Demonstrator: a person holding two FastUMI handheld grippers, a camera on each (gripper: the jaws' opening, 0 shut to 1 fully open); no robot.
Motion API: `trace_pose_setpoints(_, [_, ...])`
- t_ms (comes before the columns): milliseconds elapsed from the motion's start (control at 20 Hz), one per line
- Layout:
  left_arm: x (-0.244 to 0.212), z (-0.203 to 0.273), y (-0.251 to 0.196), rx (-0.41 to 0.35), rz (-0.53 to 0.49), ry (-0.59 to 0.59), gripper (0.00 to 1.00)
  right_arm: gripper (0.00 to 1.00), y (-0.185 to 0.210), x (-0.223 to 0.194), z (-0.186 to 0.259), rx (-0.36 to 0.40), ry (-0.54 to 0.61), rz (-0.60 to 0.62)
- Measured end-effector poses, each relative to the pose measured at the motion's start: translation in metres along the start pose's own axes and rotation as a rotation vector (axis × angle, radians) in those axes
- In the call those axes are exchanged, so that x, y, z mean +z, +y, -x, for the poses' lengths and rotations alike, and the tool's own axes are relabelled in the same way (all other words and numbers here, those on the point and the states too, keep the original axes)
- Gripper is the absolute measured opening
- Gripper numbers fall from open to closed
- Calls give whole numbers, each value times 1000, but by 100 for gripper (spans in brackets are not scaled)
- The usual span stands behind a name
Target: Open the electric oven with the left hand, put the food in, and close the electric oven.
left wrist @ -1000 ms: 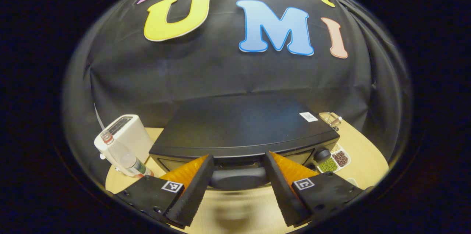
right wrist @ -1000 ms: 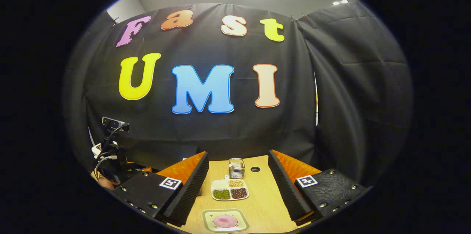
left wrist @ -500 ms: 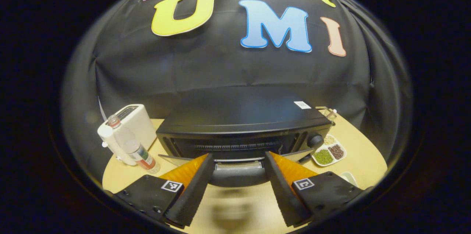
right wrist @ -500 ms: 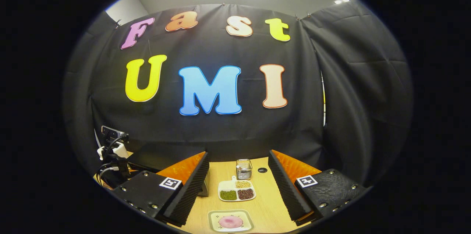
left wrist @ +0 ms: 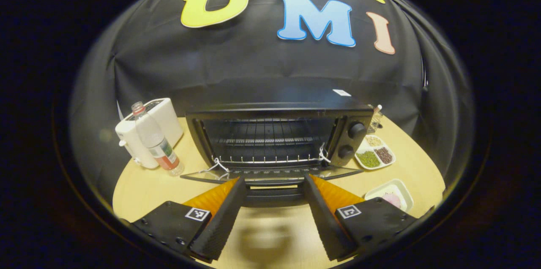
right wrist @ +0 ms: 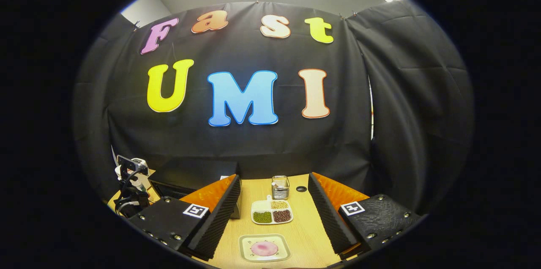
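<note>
The black electric oven [left wrist: 270, 110] stands at the middle of the table with its glass door [left wrist: 270, 174] folded down flat. Its wire rack [left wrist: 266, 138] is bare. My left gripper [left wrist: 274, 182] is open, its fingers wide apart on either side of the door handle [left wrist: 274, 196] without pressing it. A square plate [right wrist: 249, 256] with a pink piece of food [right wrist: 264, 248] lies right of the oven. My right gripper [right wrist: 274, 178] hangs open above and just behind that plate with nothing between its fingers. The same plate [left wrist: 382, 190] appears at the left gripper view's lower right.
A white toaster [left wrist: 162, 116] and a clear bottle [left wrist: 154, 142] stand left of the oven. A divided tray of beans [right wrist: 271, 214] and a small glass holder [right wrist: 280, 186] sit behind the food plate. The wooden table [left wrist: 139, 184] ends at the black cloth.
The oven door has swung from shut down to fully open, and my left gripper came down and back with the handle between its fingers. The right gripper has barely shifted.
</note>
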State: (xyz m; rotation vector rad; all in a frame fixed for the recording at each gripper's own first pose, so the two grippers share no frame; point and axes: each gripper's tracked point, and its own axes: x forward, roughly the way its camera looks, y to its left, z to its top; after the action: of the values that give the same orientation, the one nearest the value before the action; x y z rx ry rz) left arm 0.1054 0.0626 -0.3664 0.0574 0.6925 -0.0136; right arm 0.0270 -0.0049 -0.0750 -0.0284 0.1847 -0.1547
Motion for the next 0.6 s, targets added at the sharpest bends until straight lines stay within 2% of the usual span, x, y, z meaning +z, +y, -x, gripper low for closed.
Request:
trace_pose_setpoints(150, [-19, 1, 2, -2, -8, 29, 98, 98, 0, -5, 7, 2, 14, 8])
trace_pose_setpoints(200, [-28, 2, 1, -6, -1, 49, 89, 98, 0, -10, 8, 5, 23, 9])
trace_pose_setpoints(300, [-45, 2, -1, -13, 0, 81, 98, 98, 3, -20, 9, 11, 58, 18])
trace_pose_setpoints(450, [-64, -1, -3, -19, -13, 123, 98, 98, 9, -32, 12, 28, 101, 37])
trace_pose_setpoints(500, [-64, -3, -4, -22, -16, 128, 94, 98, 12, -36, 13, 36, 116, 46])
trace_pose_setpoints(550, [-65, -3, -4, -23, -14, 134, 98, 98, 14, -40, 13, 45, 132, 52])
trace_pose_setpoints(600, [-64, -1, -4, -24, -12, 129, 94, 98, 17, -45, 14, 58, 148, 52])
